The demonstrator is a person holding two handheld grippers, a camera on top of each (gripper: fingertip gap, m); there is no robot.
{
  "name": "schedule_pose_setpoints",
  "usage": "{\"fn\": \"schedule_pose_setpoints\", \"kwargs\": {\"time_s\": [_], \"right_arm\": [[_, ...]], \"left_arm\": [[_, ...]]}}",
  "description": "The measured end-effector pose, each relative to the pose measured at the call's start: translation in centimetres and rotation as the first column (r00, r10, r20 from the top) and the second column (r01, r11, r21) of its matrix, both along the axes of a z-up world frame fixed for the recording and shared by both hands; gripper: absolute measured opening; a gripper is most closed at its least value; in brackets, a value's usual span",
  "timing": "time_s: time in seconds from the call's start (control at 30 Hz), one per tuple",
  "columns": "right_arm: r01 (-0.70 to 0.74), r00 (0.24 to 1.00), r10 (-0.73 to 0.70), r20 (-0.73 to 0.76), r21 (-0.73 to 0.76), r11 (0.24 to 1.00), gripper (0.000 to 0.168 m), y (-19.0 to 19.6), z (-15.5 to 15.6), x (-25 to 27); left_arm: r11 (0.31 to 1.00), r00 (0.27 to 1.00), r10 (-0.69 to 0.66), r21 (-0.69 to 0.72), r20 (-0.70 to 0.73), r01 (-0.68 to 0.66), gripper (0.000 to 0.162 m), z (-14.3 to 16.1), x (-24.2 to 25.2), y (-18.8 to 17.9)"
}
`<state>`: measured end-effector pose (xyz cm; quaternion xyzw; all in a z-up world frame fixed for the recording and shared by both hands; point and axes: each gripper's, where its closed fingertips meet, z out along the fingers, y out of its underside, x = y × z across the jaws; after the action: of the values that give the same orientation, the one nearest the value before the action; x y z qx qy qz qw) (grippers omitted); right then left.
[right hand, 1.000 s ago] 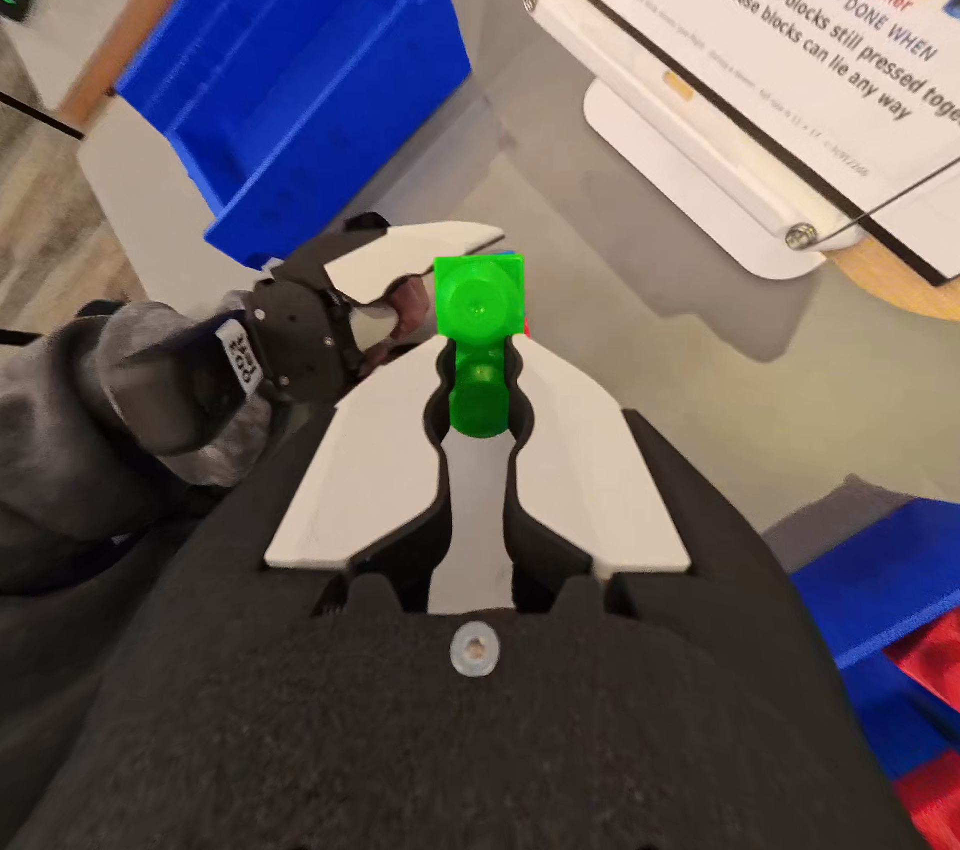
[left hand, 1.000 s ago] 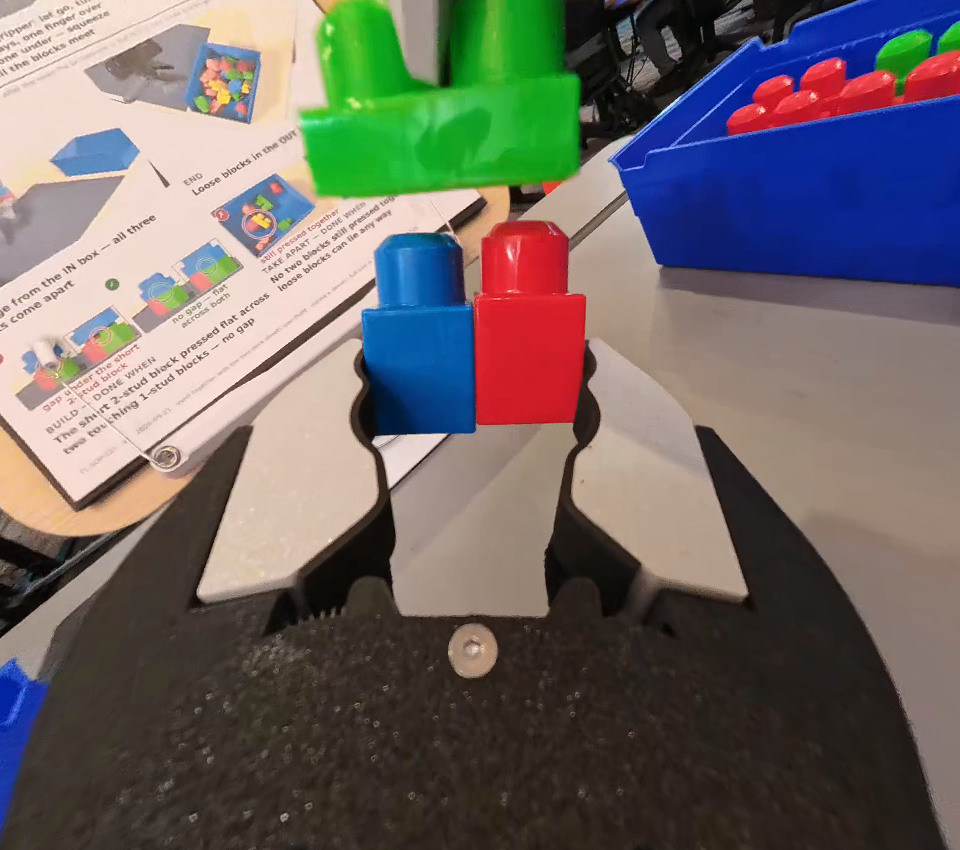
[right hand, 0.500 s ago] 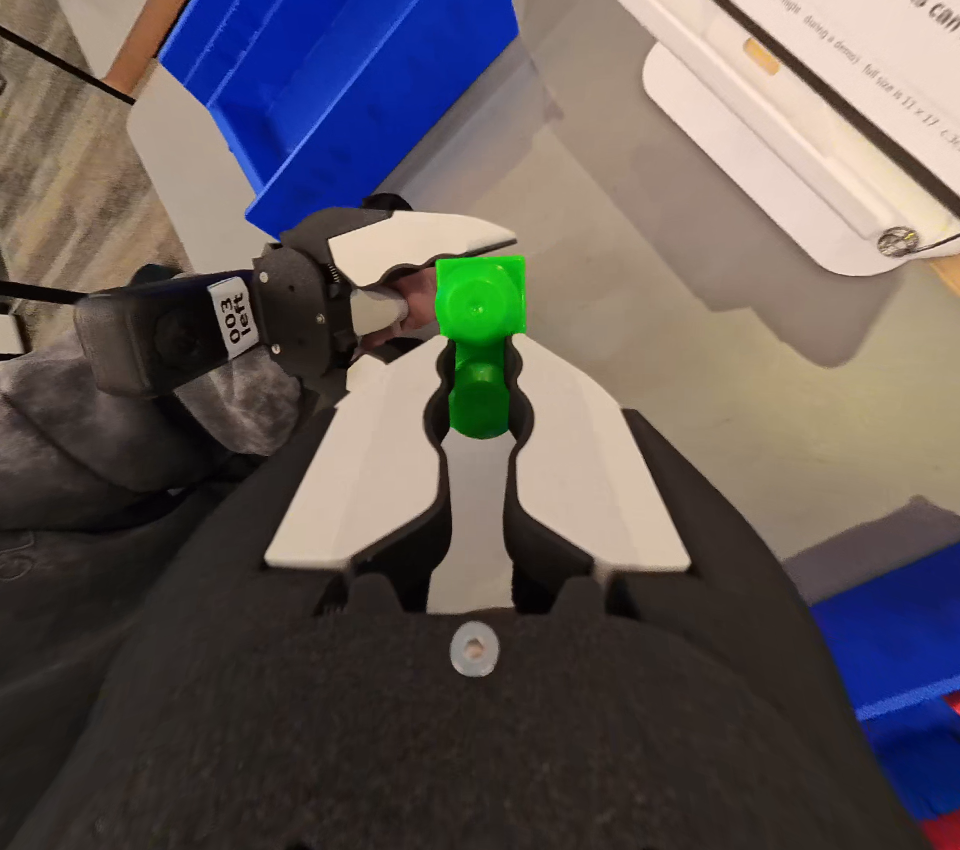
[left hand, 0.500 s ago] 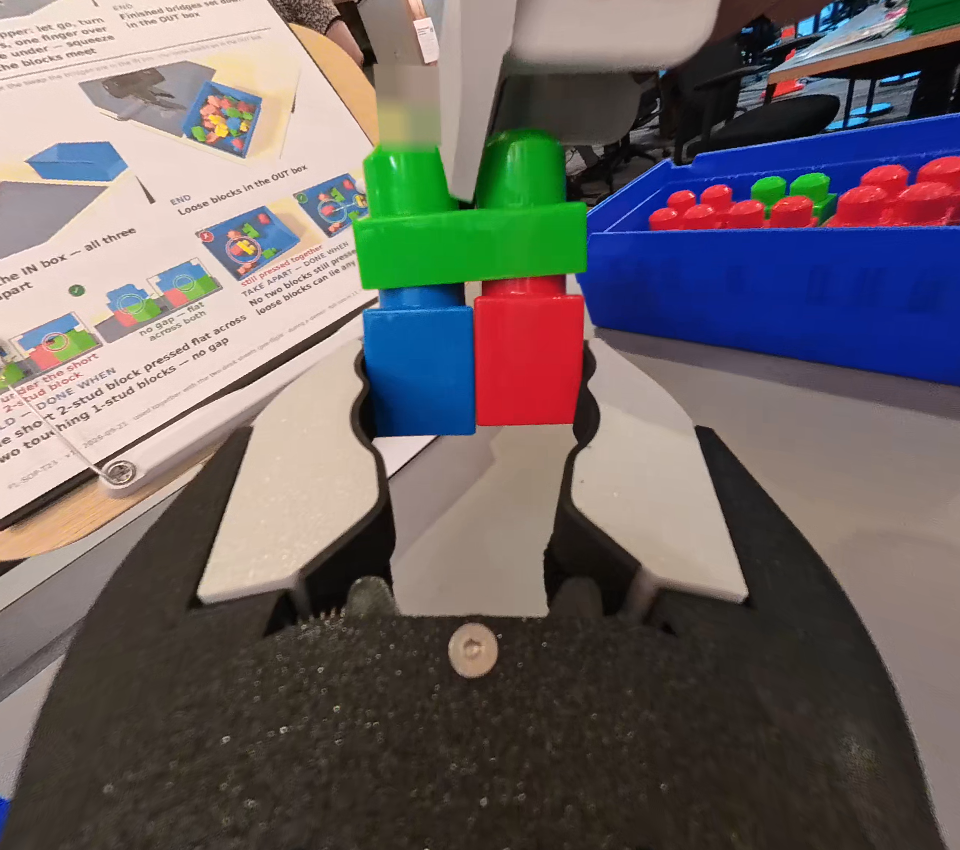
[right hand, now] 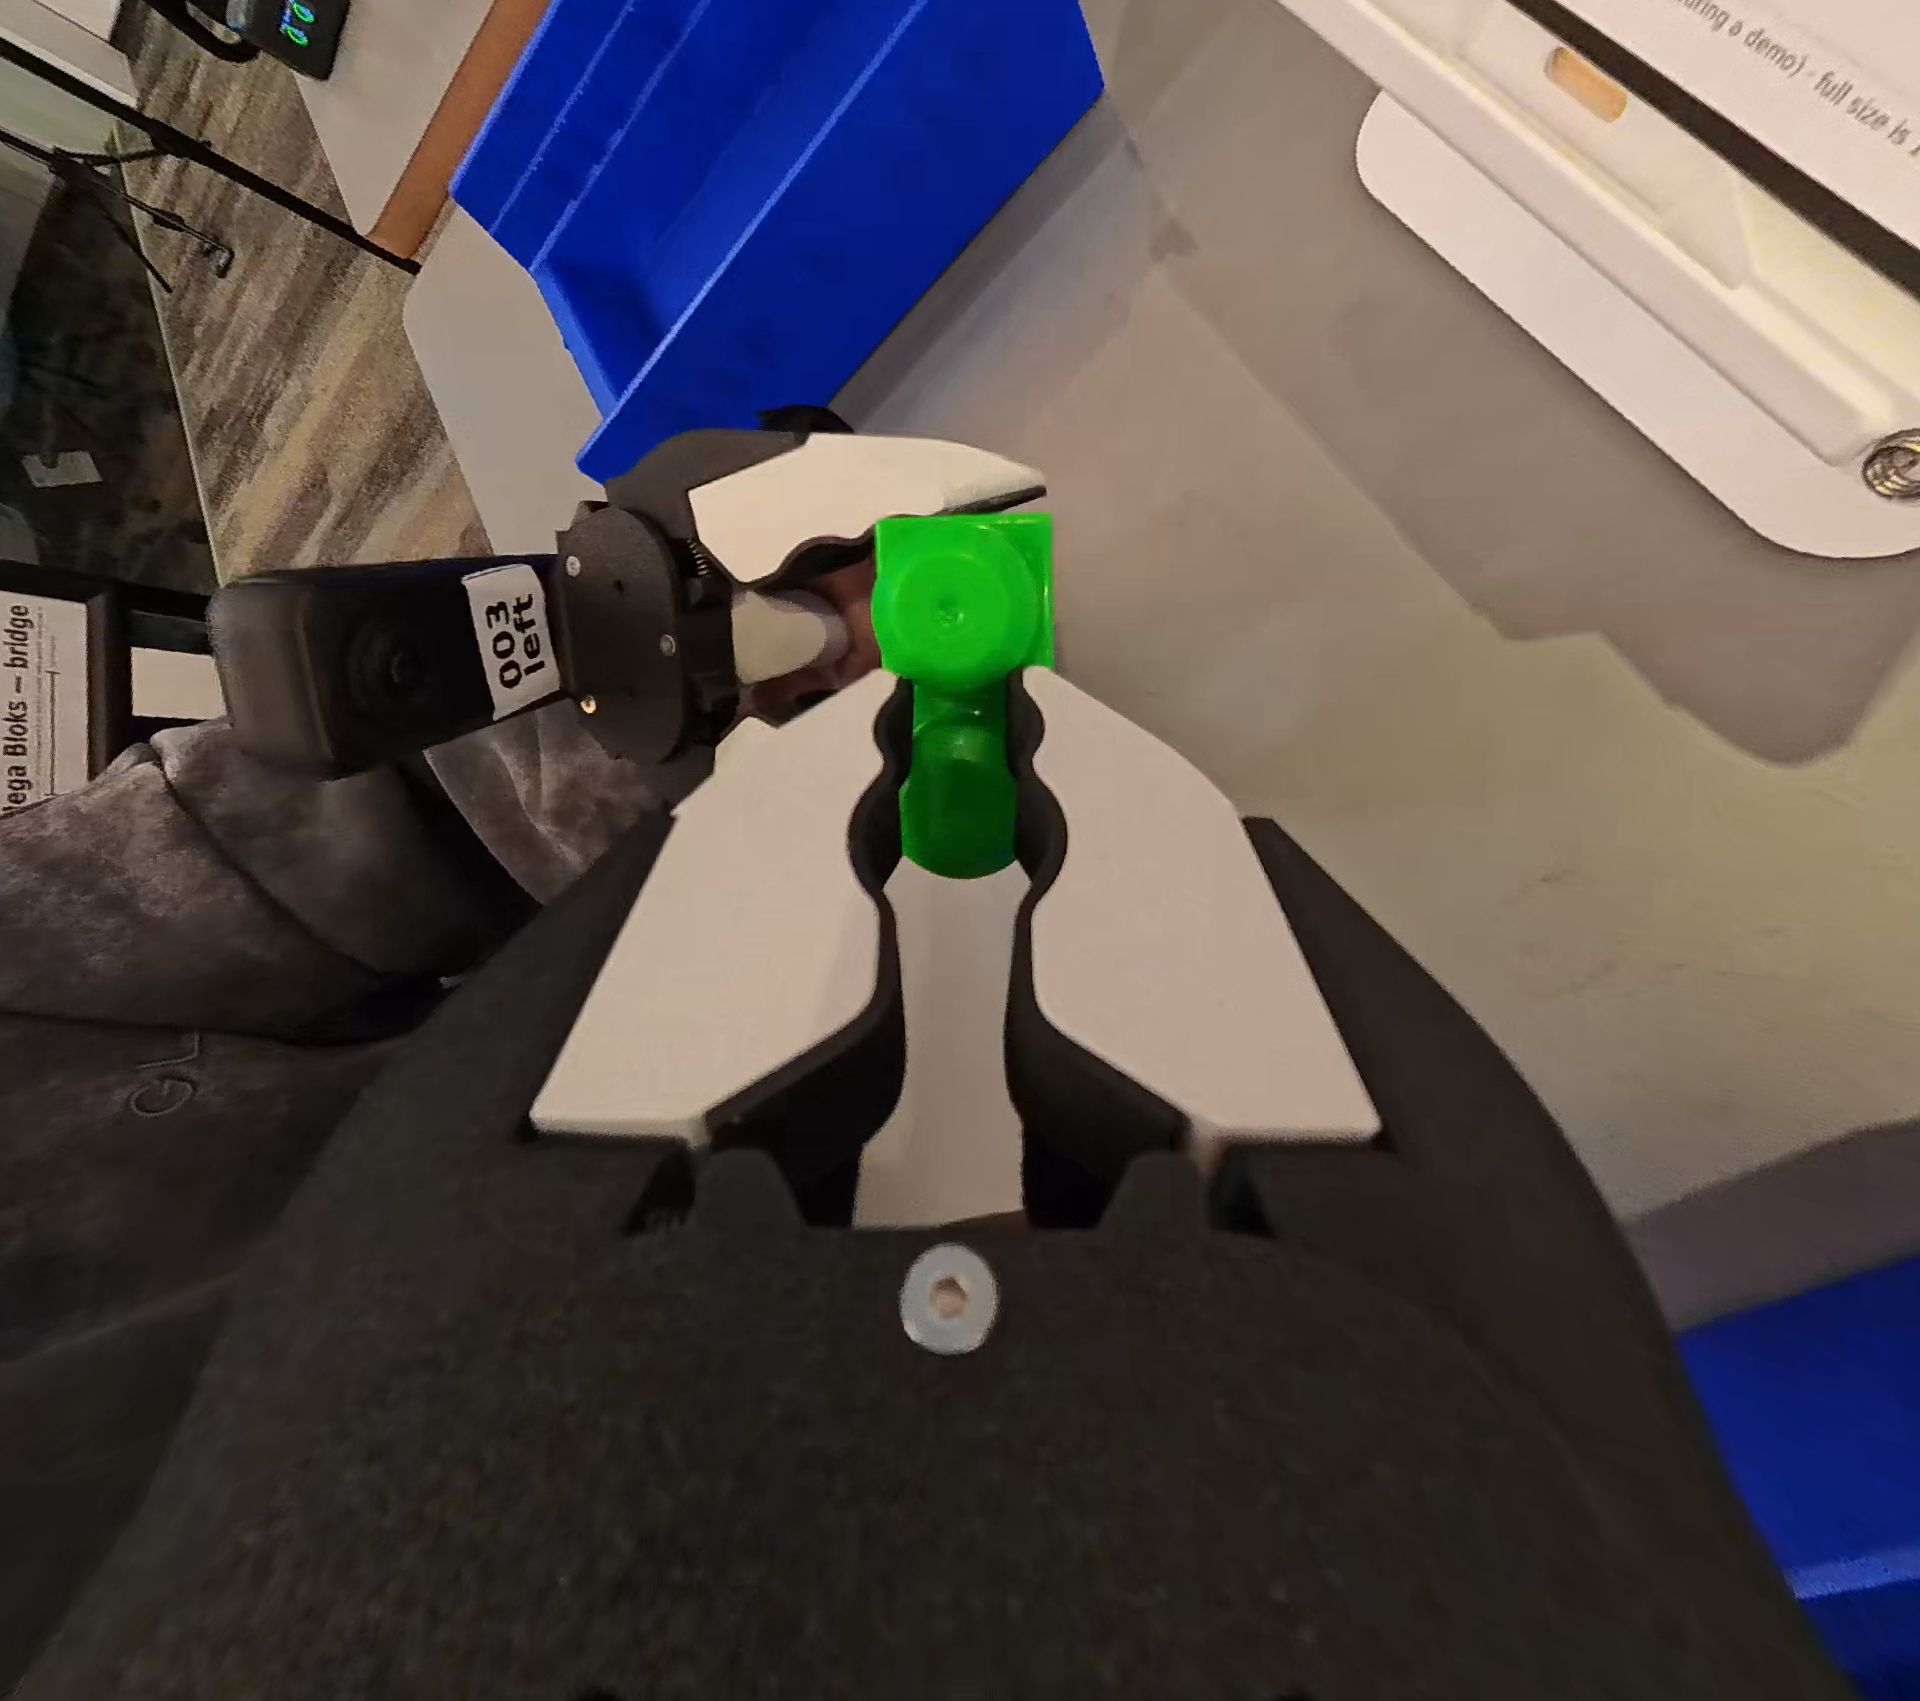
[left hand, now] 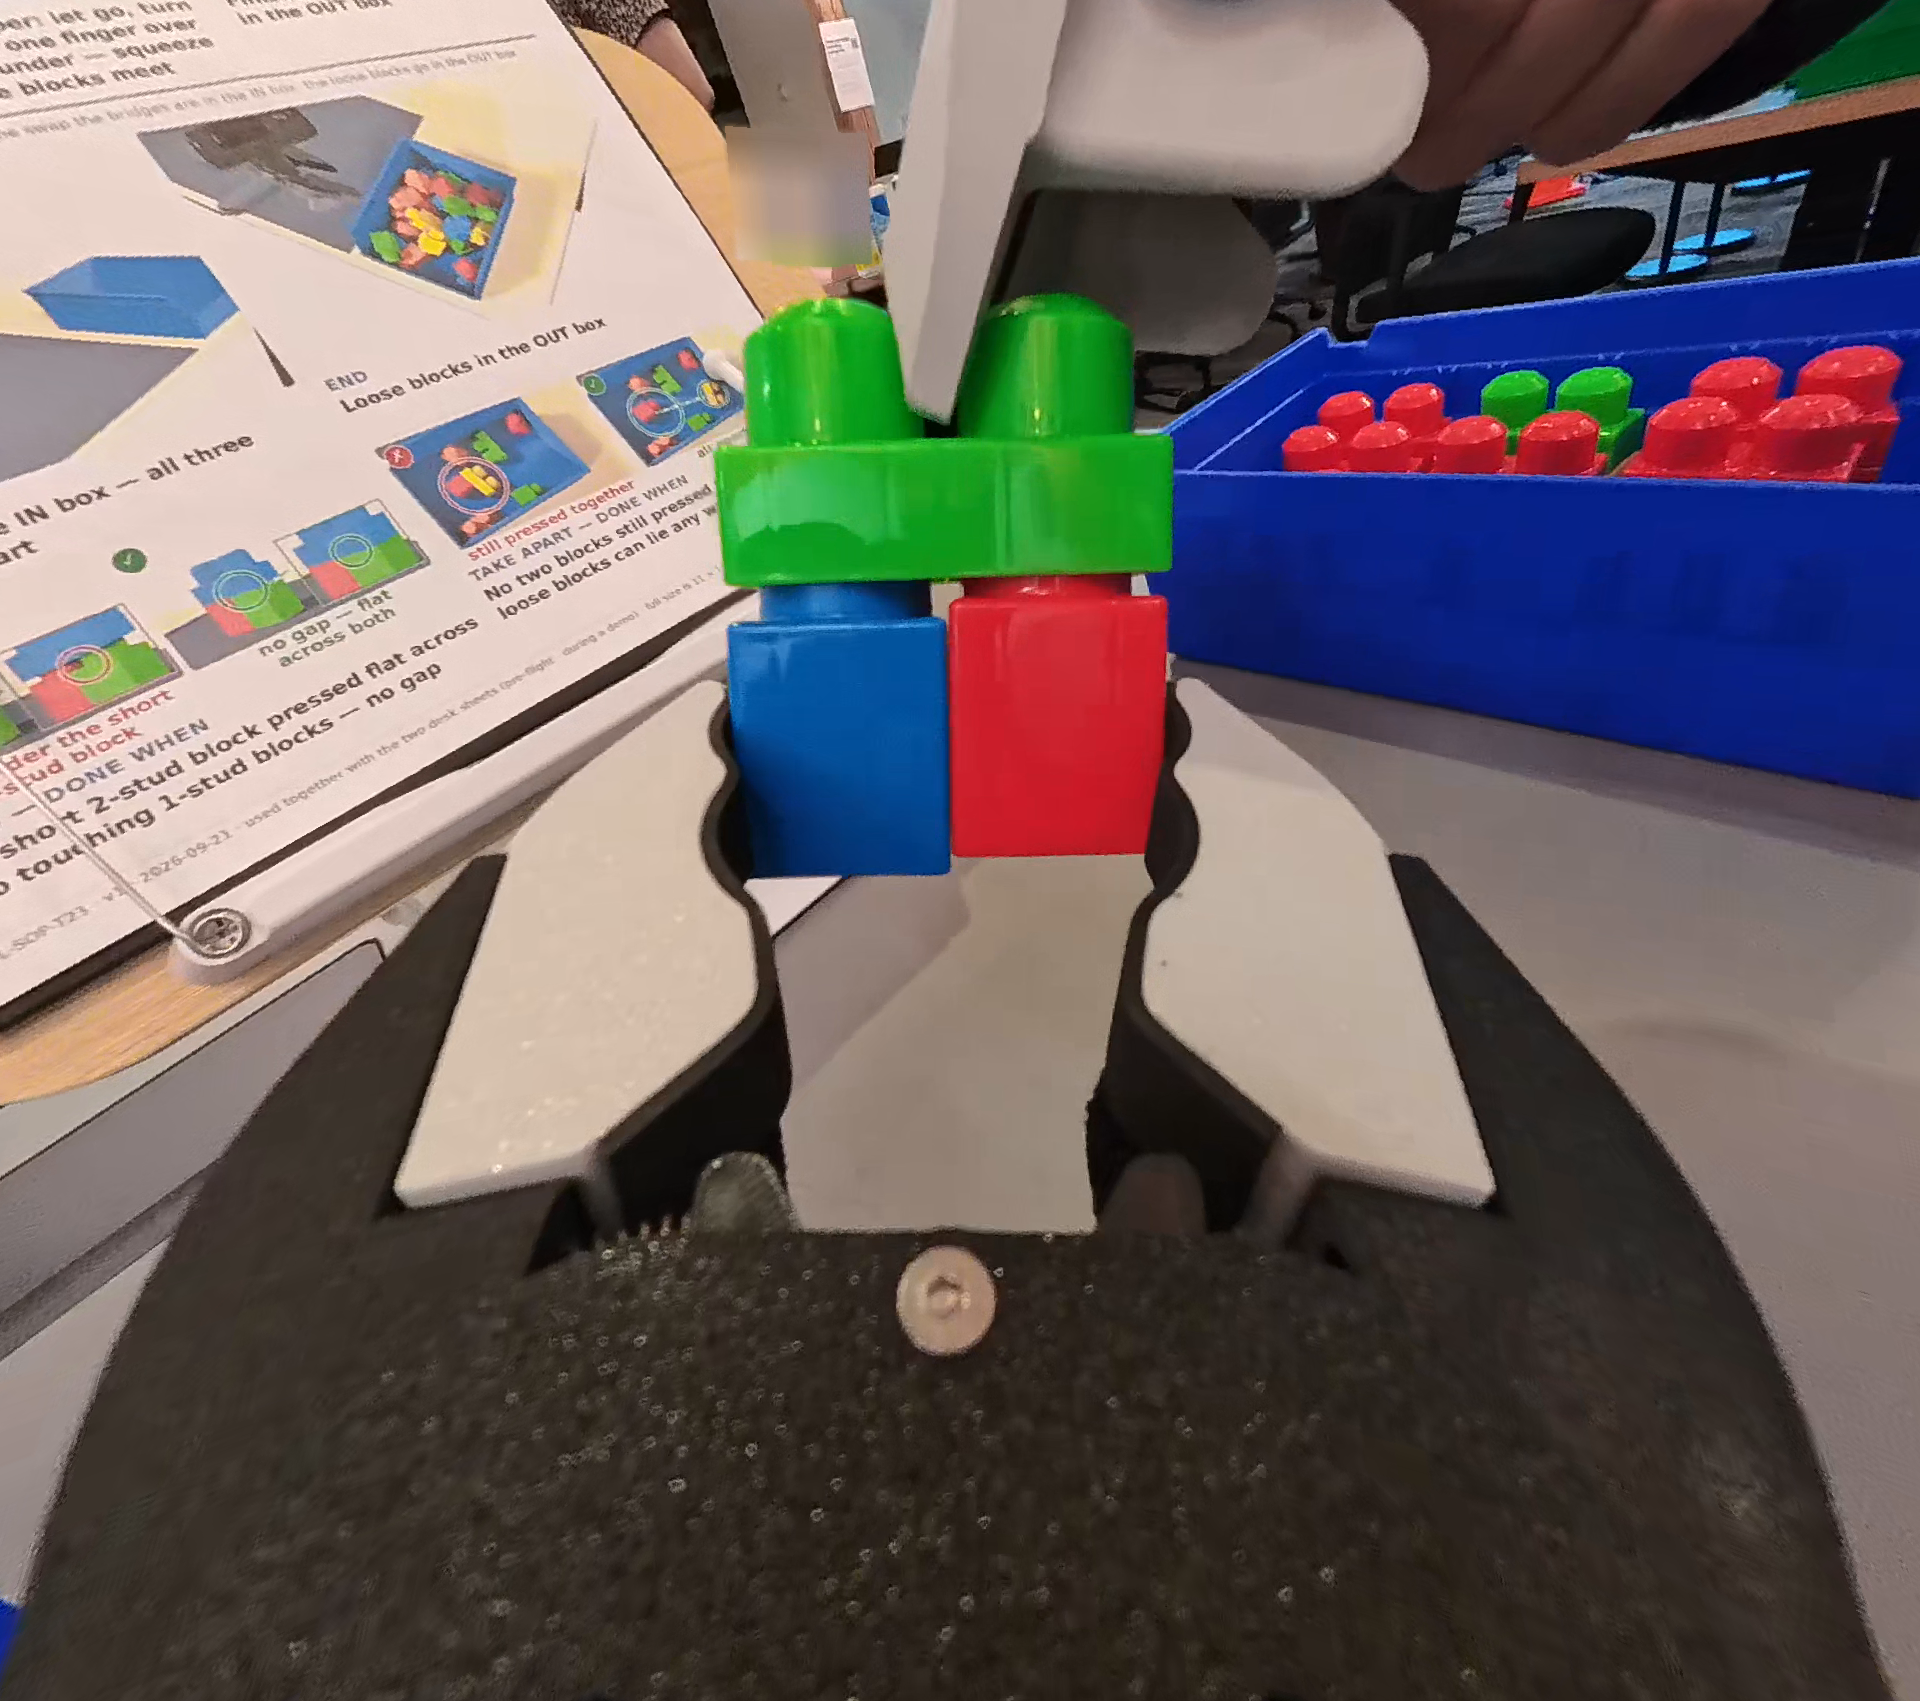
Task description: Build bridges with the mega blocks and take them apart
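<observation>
Since a second ago, the green two-stud block [left hand: 945, 524] is no longer hanging above the pair but is sitting down over their studs, though a sliver of blue and red stud is still showing beneath it.

At the bottom centre of the left wrist view, the left gripper [left hand: 948, 758] is clamping the blue one-stud block [left hand: 836, 742] and the red one-stud block [left hand: 1055, 721] side by side, touching, between its fingers. Just above them, the green block is spanning both. The right gripper [right hand: 958, 747] is coming in from the top of that frame, its fingers narrowed on the green block's near stud, one finger [left hand: 956, 145] slotting between the two studs.

Farther off, at the right, a blue bin [left hand: 1538, 612] of red and green blocks is resting on the grey counter [left hand: 1558, 924]. An instruction sheet [left hand: 260, 301] is filling the upper left. In the right wrist view, an empty-looking blue bin [right hand: 790, 93] is lying in the upper left.
</observation>
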<state>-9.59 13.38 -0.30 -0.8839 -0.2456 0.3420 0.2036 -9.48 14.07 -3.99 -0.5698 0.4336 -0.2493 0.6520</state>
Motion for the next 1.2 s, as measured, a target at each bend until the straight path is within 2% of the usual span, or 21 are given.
{"fn": "schedule_pose_setpoints", "kwargs": {"time_s": [0.2, 0.23, 0.27, 0.37, 0.43, 0.47, 0.57, 0.6, 0.67, 0.73, 0.93, 1.2], "right_arm": [[-0.003, 1.000, 0.003, 0.011, 0.013, 1.000, 0.018, 0.2, -0.1, 0.2], [-0.020, 1.000, 0.020, -0.007, 0.021, 1.000, 0.022, 0.0, 0.3, 0.0], [-0.030, 0.998, 0.031, -0.048, 0.033, 0.999, 0.034, -0.3, 1.1, -0.2], [0.036, 0.975, -0.015, -0.222, 0.092, 0.995, 0.058, -0.7, 3.1, 0.6], [0.048, 0.907, -0.048, -0.419, -0.011, 0.999, 0.075, -1.7, 3.1, 0.4], [0.011, 0.859, -0.059, -0.509, -0.097, 0.995, 0.084, -2.4, 2.6, -0.1], [-0.183, 0.628, -0.120, -0.769, -0.295, 0.938, 0.097, -3.9, 2.5, -1.9], [-0.219, 0.572, -0.136, -0.809, -0.311, 0.925, 0.100, -3.9, 2.5, -2.3], [-0.257, 0.535, -0.139, -0.833, -0.317, 0.913, 0.106, -3.9, 1.8, -3.1], [-0.308, 0.483, -0.130, -0.866, -0.307, 0.901, 0.105, -3.9, 2.2, -3.5], [-0.395, 0.499, -0.051, -0.865, -0.280, 0.875, 0.106, -5.0, 2.0, -5.1], [-0.374, 0.488, -0.075, -0.869, -0.286, 0.882, 0.099, -4.2, 1.1, -5.1]], "left_arm": [[1.000, 1.000, 0.003, 0.018, -0.022, -0.002, 0.074, 0.0, 0.0, 0.2], [1.000, 1.000, -0.004, 0.026, -0.018, 0.005, 0.074, 0.3, 0.0, 0.2], [0.999, 1.000, -0.011, 0.035, -0.004, 0.011, 0.074, 0.8, -0.3, 0.1], [0.999, 0.998, -0.033, 0.035, 0.051, 0.031, 0.074, 2.2, -1.6, -0.1], [0.998, 0.994, -0.060, 0.023, 0.094, 0.059, 0.074, 2.9, -2.5, -0.2], [0.997, 0.991, -0.082, 0.013, 0.110, 0.081, 0.074, 3.1, -2.7, -0.3], [0.986, 0.978, -0.164, -0.004, 0.132, 0.166, 0.074, 3.4, -2.6, -1.1], [0.982, 0.974, -0.187, 0.006, 0.129, 0.187, 0.074, 3.4, -2.4, -1.4], [0.976, 0.969, -0.220, 0.026, 0.111, 0.218, 0.074, 3.4, -2.1, -2.1], [0.966, 0.961, -0.258, 0.046, 0.103, 0.255, 0.074, 3.5, -1.8, -2.9], [0.964, 0.960, -0.266, 0.050, 0.089, 0.262, 0.074, 3.2, -1.7, -2.9], [0.967, 0.961, -0.255, 0.008, 0.106, 0.256, 0.074, 2.5, -1.7, -2.2]]}}
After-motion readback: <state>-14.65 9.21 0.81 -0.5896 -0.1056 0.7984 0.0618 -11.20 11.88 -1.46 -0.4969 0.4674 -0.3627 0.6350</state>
